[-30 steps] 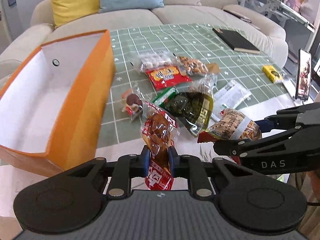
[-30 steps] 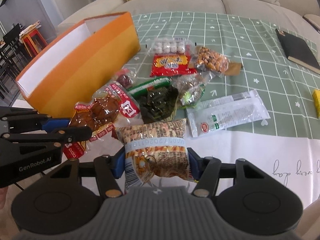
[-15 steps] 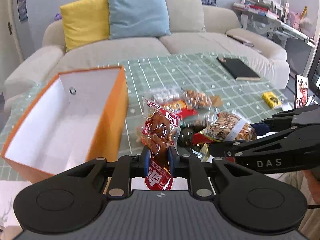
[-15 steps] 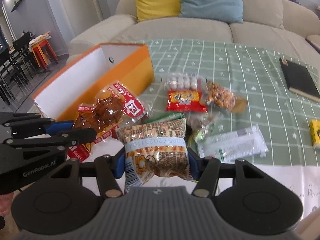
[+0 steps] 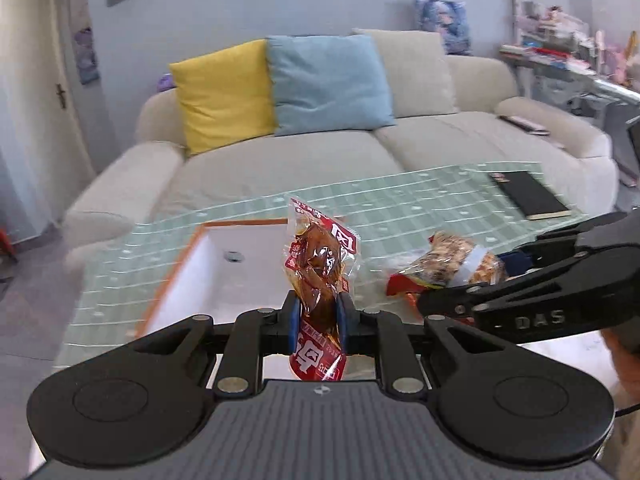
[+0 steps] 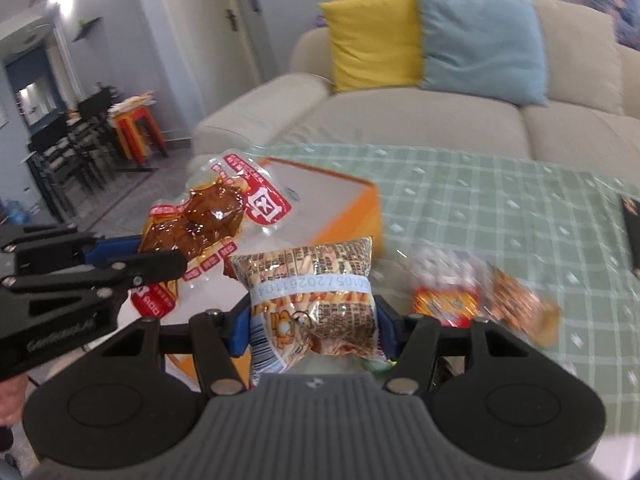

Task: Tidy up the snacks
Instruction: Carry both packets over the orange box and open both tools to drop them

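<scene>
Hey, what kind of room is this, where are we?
Most likely a home living room. A cream sofa with a yellow cushion and a blue cushion sits behind a low table under a green checked cloth, and a dining area with dark chairs shows at the left.

Red-and-clear packet of glossy brown braised meat [image 5: 318,264] held upright above the open orange box [image 5: 192,276] with white inside, crinkly printed snack bag [image 6: 314,304] with pale date band also aloft, more packets [image 6: 446,300] blurred on the green checked tabletop [image 6: 500,200]
</scene>
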A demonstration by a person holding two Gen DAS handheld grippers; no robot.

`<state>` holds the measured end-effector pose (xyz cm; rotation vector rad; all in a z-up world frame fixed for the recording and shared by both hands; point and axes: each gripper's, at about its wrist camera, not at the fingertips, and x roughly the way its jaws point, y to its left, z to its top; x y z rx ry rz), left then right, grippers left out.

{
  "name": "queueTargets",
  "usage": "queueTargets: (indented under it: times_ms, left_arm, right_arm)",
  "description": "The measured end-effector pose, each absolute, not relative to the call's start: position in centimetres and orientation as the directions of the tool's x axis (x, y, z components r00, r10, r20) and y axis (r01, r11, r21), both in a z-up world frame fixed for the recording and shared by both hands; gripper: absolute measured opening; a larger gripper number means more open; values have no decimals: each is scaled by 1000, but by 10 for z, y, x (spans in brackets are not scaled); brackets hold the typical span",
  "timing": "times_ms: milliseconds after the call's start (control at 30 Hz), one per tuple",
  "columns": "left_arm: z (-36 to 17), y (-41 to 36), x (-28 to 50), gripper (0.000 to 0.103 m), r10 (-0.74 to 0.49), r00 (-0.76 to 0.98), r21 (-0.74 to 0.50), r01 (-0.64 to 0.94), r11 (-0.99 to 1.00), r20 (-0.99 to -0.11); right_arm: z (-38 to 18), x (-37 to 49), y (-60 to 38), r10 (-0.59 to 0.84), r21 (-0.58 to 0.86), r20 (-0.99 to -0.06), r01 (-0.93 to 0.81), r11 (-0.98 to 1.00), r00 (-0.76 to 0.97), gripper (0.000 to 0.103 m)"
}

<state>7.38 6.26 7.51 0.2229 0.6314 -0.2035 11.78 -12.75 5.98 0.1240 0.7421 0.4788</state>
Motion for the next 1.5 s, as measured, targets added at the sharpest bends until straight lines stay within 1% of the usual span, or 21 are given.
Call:
queueTargets:
  times_ms: [200,300,367,500,633,800,933,1100,1500]
  left_arm:
    - [76,103,104,20,-13,756,191,182,965,-655]
    - [66,122,121,20,17,711,188,162,969,-703]
    - [57,133,132,20,35,681,182,145,973,-731]
    - [38,149,149,20,56,613,172,133,976,-788]
    - [24,161,155,20,65,570,183,152,971,-819]
    - [6,166,164,20,61,505,172,176,969,-861]
    - [-4,163,168,21,62,474,177,202,963,-879]
    - [-18,163,178,21,84,420,185,207,961,-904]
    - [-31,164,190,22,126,345,198,183,963,-930]
  right_arm:
    - [75,152,-76,557,306,-581,-476,825,593,57]
    - [78,173,-48,587,320,-576,-504,802,569,57]
    - [76,187,-31,602,338,-583,-511,791,546,57]
    - [60,217,0,612,383,-640,-497,779,466,57]
    - [34,240,24,585,386,-710,-478,789,392,57]
    - [0,262,50,525,343,-794,-488,803,306,58]
    - [-20,274,58,479,309,-839,-498,811,260,58]
    - [-32,281,69,404,231,-883,-530,816,237,58]
    - [-60,287,76,348,203,-920,-541,816,180,61]
